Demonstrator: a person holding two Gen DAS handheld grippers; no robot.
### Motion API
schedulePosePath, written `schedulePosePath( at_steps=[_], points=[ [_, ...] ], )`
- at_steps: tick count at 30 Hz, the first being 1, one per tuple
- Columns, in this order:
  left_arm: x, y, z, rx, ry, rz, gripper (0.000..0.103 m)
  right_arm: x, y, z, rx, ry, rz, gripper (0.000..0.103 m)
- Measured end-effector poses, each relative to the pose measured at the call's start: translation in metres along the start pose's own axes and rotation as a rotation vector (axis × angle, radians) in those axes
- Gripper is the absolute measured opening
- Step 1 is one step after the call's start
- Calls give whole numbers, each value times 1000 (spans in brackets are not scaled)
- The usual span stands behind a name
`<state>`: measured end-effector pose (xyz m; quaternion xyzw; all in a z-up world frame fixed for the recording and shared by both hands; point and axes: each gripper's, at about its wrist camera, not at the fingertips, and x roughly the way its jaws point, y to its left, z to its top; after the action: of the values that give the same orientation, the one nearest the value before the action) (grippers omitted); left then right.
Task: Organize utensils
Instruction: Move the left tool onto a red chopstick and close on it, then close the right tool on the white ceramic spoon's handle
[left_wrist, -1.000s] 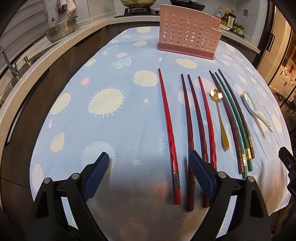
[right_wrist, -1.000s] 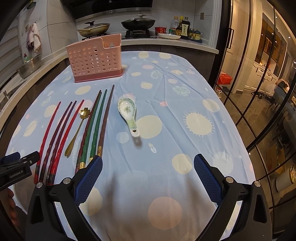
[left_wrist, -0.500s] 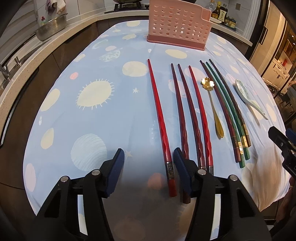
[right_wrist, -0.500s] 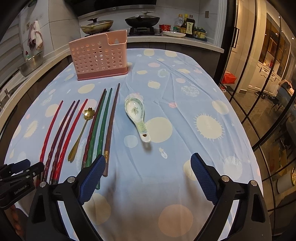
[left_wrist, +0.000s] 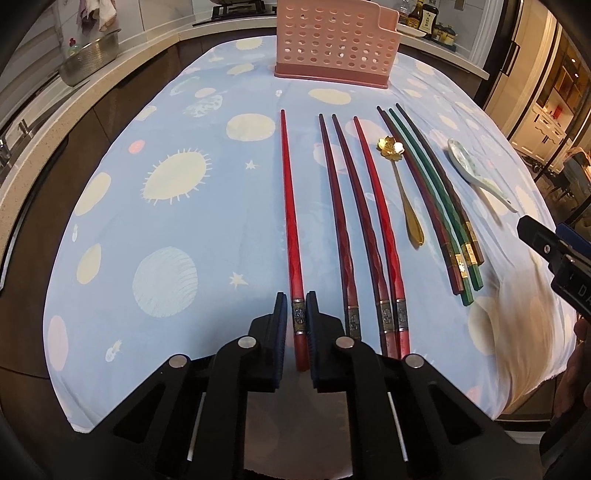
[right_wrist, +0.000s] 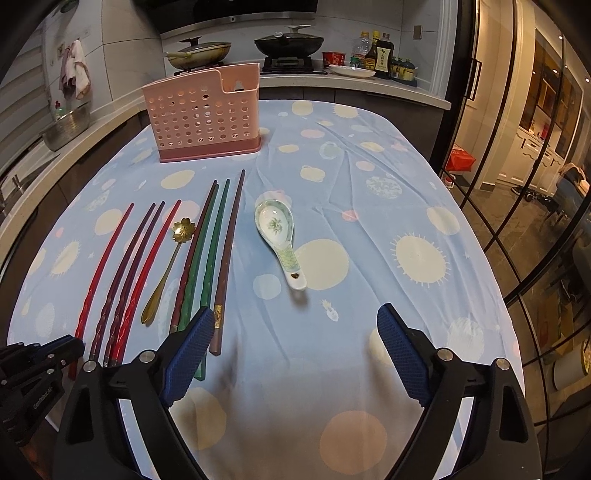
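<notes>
Between the left gripper's (left_wrist: 296, 310) knurled blue pads lies a glossy red lacquered chopstick (left_wrist: 290, 206) with a metal band. Just right of it, a polished gold metal spoon (left_wrist: 402, 192); farther right, a glazed ceramic spoon (right_wrist: 280, 240). Ahead stands a matt pink perforated plastic holder (left_wrist: 336, 40) on thin, wrinkled printed cloth (right_wrist: 388, 229).

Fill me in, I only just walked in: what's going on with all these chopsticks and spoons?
A person with a gripper in each hand is sorting utensils toward the pink holder. The left gripper has its jaws closed around the handle end of the leftmost red chopstick, which lies on the tablecloth. The right gripper hangs open over the cloth, holding nothing. The other chopsticks, gold spoon and ceramic spoon lie untouched.
</notes>
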<state>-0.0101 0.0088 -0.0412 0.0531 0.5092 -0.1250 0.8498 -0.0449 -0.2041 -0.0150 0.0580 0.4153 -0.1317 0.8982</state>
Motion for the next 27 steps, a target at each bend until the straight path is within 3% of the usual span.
schedulePosePath(
  at_steps=[15,21,27],
  points=[
    [-5,-3,-1,-13,-9,-21,7,-2,-2,-2,-2,-8,-3,82],
    [-13,0,7,-20,-41,-24,7,4,-11,13,25,-4,35,70],
    [-19,5,22,-36,-74,-12,7,26,-19,36,65,19,103,46]
  ],
)
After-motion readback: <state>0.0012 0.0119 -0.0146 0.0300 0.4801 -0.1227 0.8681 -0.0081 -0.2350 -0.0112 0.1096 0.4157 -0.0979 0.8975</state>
